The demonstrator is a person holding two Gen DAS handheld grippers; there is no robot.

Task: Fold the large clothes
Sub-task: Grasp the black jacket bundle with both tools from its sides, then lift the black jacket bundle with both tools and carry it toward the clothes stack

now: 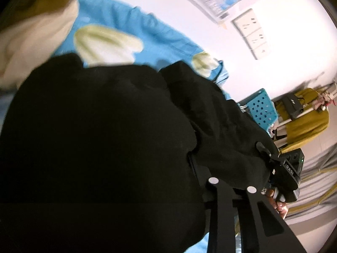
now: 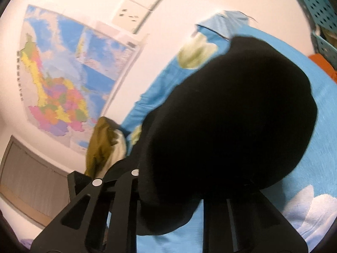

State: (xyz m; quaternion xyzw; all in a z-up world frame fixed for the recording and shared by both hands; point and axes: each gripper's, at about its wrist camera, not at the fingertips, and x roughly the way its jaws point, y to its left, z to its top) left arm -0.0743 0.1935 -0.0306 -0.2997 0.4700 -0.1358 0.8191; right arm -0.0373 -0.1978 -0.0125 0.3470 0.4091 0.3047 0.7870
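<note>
White-walled room with wall map [image 2: 63, 80] at left of the right view, blue bedsheet [image 1: 134, 27] under a black garment [image 1: 101, 139] filling both frames' centres; left gripper [image 1: 229, 187] and right gripper [image 2: 168, 181] buried in cloth, jaw gaps untellable; risk: bunched, blurred fabric slipping out, folding crooked.

The big garment [image 1: 101, 139] is plain black, no print showing anywhere on it. Under it the bedsheet [image 2: 328, 130] is bright blue with pale yellow-green and white cloud-looking blobs. A bundle of cloth [image 2: 101, 145] next to it is olive-brown with a cream part. The wall map [image 2: 63, 80] is blue with patches of yellow, pink, orange and green. The crate [image 1: 262, 108] is turquoise dotted with dark holes, and both grippers are black with small white dots.
</note>
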